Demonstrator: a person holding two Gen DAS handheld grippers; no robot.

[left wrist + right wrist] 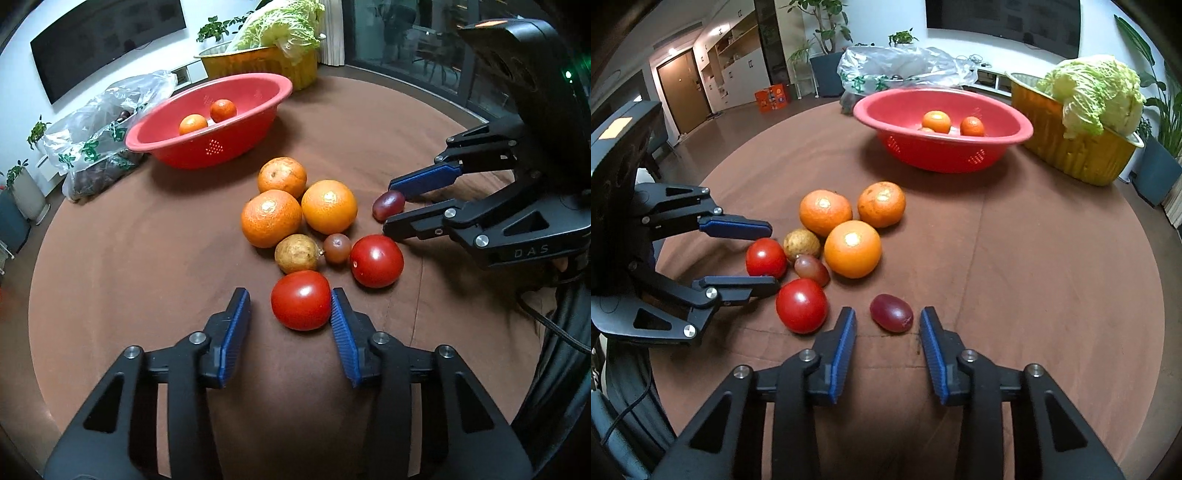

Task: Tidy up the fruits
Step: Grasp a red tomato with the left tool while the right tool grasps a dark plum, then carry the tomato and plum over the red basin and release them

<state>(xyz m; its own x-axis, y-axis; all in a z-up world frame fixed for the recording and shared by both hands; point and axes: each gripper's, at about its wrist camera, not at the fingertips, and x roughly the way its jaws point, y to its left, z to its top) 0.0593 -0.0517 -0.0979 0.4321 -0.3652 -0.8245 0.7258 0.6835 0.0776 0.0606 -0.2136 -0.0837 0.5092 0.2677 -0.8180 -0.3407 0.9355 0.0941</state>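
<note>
A cluster of fruit lies on the brown tablecloth (129,258): three oranges (328,206), a brownish round fruit (297,253), a small grape (337,248) and two tomatoes. My left gripper (290,297) is open around the nearer tomato (301,300); its right pad touches the tomato and the left pad stands clear. My right gripper (887,314) is open around a dark red grape (891,313), with a gap on both sides. A red colander basket (997,147) behind the cluster holds small oranges (936,122).
A yellow basin (1067,155) with a cabbage (1097,92) stands beside the red basket. A clear plastic bag (96,136) of produce lies at the table's far edge. The table is round and its rim curves close on all sides.
</note>
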